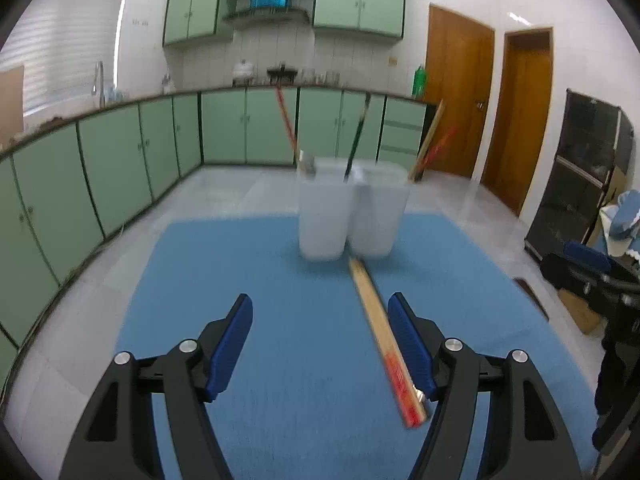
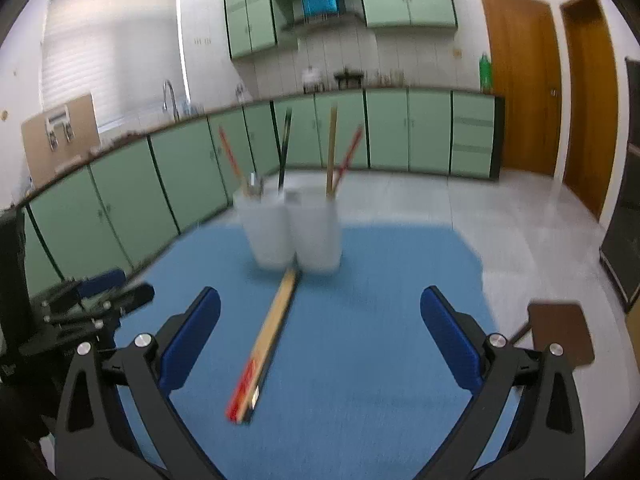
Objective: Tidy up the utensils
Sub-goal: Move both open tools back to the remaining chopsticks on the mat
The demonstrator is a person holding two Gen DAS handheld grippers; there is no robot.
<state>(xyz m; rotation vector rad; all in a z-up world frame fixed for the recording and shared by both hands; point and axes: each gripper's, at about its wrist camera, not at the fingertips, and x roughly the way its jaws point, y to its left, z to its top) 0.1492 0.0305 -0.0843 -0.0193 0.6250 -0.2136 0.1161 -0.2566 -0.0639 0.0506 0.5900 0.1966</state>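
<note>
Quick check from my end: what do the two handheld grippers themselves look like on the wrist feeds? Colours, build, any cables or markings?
Both match: the left gripper and right gripper have black plastic linkage arms with cut-out openings, round silver pivot bolts, and jaws faced with blue ribbed pads. No cables or printed markings are visible. No hand or sleeve shows in either view.

Blue mat [image 1: 280, 420]; white, seemingly translucent cups [image 2: 294, 236]; tan chopsticks [image 2: 266, 340] with red ends; green cabinets [image 1: 120, 168].
</note>
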